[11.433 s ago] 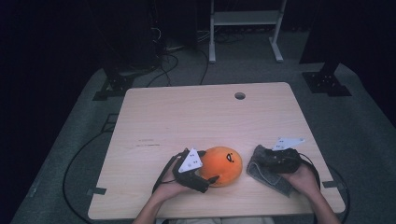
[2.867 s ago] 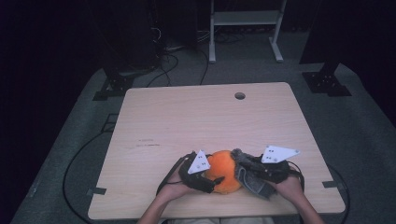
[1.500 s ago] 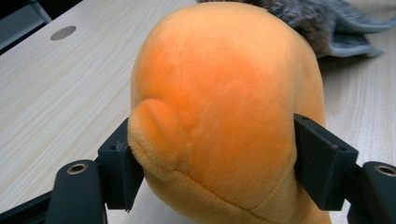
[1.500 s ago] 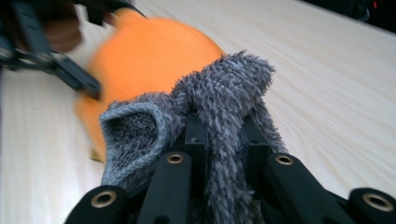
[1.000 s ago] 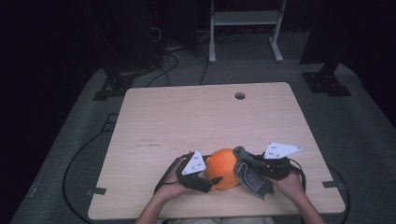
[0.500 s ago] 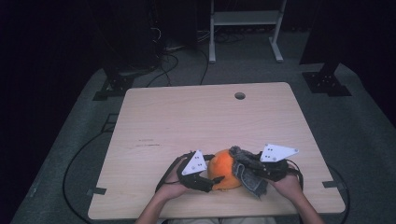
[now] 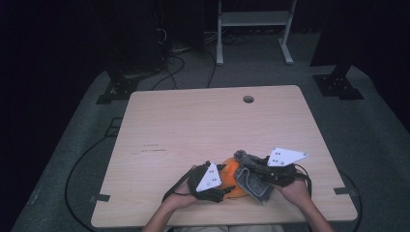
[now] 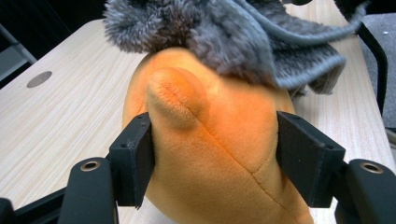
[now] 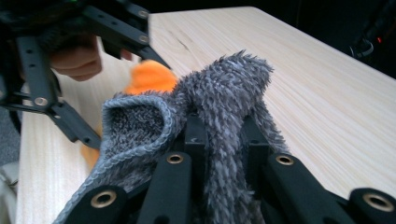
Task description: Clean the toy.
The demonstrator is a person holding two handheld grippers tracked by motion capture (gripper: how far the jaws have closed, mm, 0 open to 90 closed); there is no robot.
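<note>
Orange plush toy on tabletop near front edge, grey fuzzy cloth draped over it. Left tongs just closing, pads pressing toy's flanks. Right tongs pinched narrow on cloth fold. High view: both hands at toy.

Two forearms reach in from the near table edge, the left gripper with its jaws just closed inward and pressing both sides of something soft, the right gripper clamped tight, both angled toward each other, nearly meeting.
</note>
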